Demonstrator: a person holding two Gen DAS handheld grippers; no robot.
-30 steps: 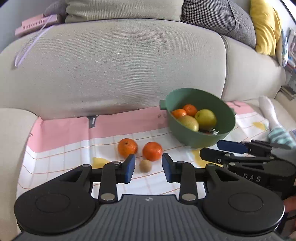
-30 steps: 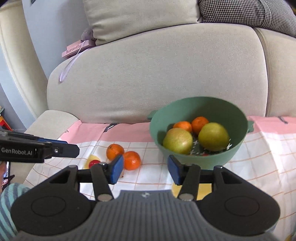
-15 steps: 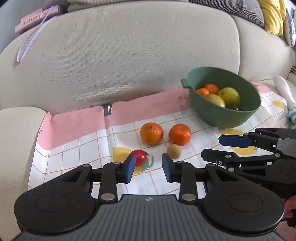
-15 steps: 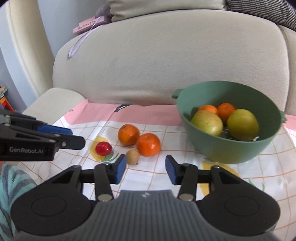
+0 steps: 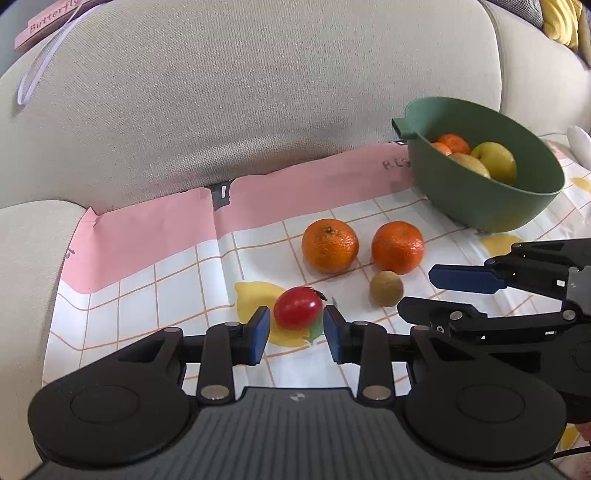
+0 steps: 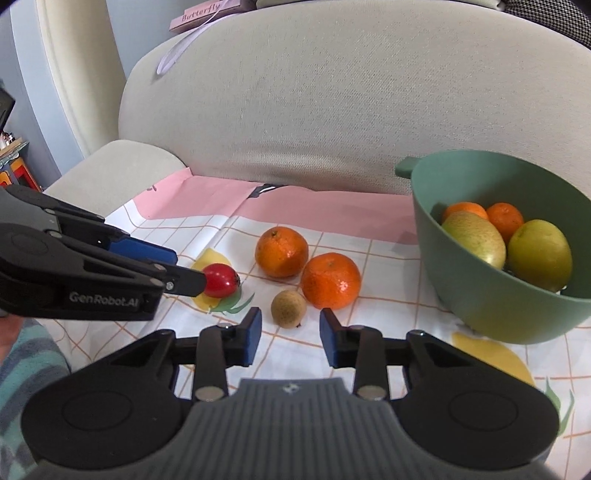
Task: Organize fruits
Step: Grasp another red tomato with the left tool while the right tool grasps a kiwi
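A small red fruit (image 5: 297, 307) lies on the checked cloth (image 5: 155, 291), just ahead of my open left gripper (image 5: 296, 333), between its fingertips' line. Behind it lie two oranges (image 5: 330, 245) (image 5: 397, 246) and a small brown fruit (image 5: 386, 288). A green bowl (image 5: 476, 199) at the right holds oranges and yellow-green fruits. In the right wrist view, my open right gripper (image 6: 290, 336) sits just short of the brown fruit (image 6: 288, 308), with the oranges (image 6: 282, 252) (image 6: 330, 281), red fruit (image 6: 220, 279) and bowl (image 6: 491, 295) beyond.
The cloth covers a beige sofa seat; the sofa back (image 5: 258, 92) rises close behind the fruit. A pink book (image 5: 48, 22) with a ribbon lies on top of the back. The sofa arm (image 6: 118, 170) is at the left.
Both grippers have moved forward and down toward the loose fruit. The red fruit now sits just ahead of the left fingertips and the brown fruit just ahead of the right. Both stay open.
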